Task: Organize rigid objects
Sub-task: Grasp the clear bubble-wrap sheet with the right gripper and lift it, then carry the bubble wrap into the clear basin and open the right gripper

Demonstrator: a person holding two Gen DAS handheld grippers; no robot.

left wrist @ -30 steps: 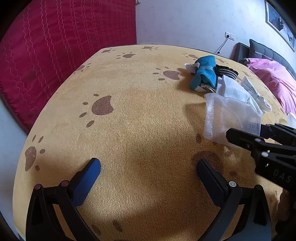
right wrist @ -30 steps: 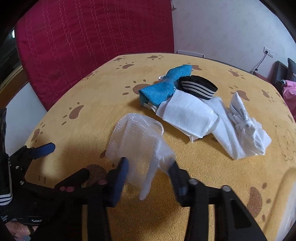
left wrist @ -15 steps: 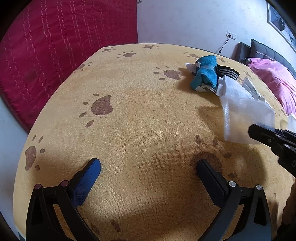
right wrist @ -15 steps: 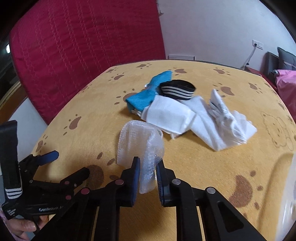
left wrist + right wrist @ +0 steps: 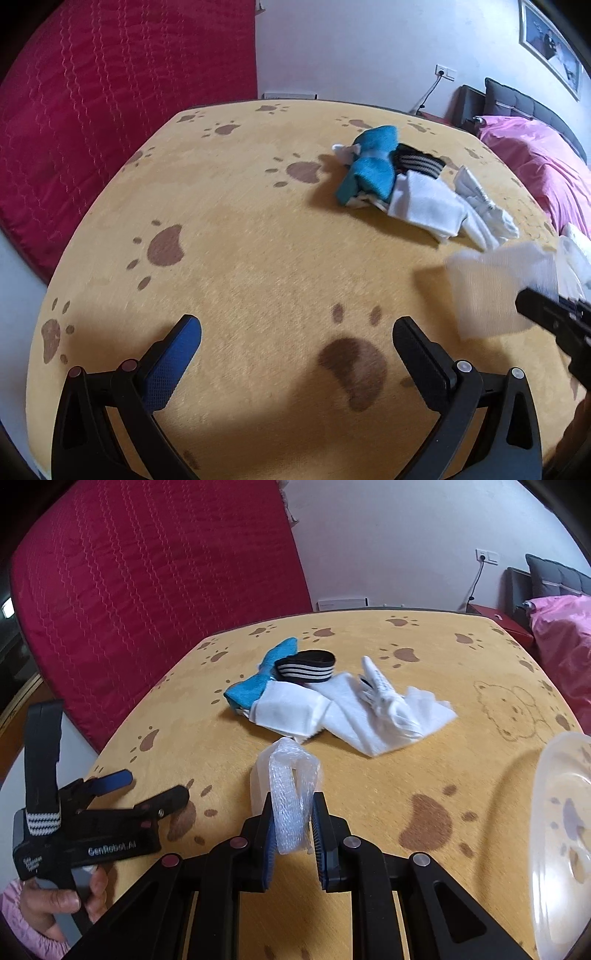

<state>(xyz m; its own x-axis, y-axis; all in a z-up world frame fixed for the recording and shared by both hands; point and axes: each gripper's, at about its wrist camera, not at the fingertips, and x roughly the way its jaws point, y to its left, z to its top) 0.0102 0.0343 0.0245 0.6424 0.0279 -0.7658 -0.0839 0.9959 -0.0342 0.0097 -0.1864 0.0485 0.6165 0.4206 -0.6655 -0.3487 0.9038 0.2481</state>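
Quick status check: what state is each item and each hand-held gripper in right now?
Right hand-held gripper: shut on the mesh sleeve.
Left hand-held gripper: open, nothing between its fingers.
Mesh sleeve: pinched and crumpled, lifted off the table.
Blue cloth: lying in the pile on the table.
Striped black band: resting on the pile.
White cloths: crumpled, lying loose.
Clear plastic container: at the table's right edge, looks empty.

Right gripper fingers pinched nearly together; left gripper fingers spread wide, hand-held.
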